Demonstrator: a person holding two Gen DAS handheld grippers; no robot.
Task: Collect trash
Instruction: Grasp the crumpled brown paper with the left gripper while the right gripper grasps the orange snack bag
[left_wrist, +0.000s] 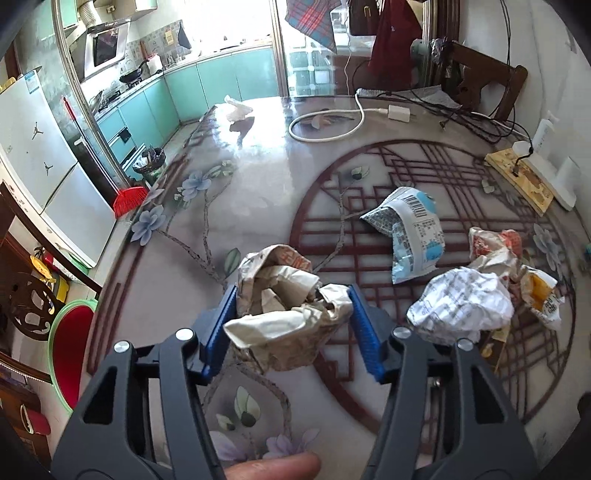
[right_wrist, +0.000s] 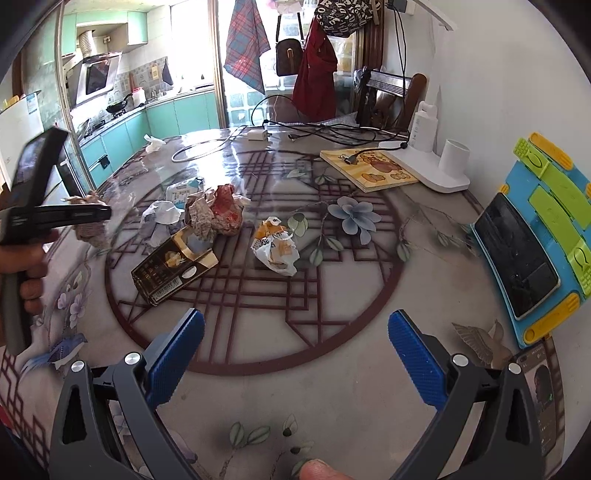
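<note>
My left gripper (left_wrist: 291, 295) is shut on a crumpled brown paper bag (left_wrist: 284, 306) and holds it above the table; it also shows at the left of the right wrist view (right_wrist: 88, 214). On the table lie a blue-white plastic wrapper (left_wrist: 410, 232), a white paper ball (left_wrist: 461, 302), a crumpled red-brown wrapper (right_wrist: 218, 214), a yellow-white wrapper (right_wrist: 277, 247) and a dark cigarette carton (right_wrist: 173, 266). My right gripper (right_wrist: 295, 332) is open and empty, low over the table's near side, short of the trash.
A white cable (left_wrist: 325, 122) and charger (left_wrist: 399, 112) lie at the far side. A picture book (right_wrist: 369, 170), a white lamp base (right_wrist: 439, 173) and a phone on a blue stand (right_wrist: 524, 254) sit at the right. A bin (left_wrist: 149, 162) stands on the kitchen floor.
</note>
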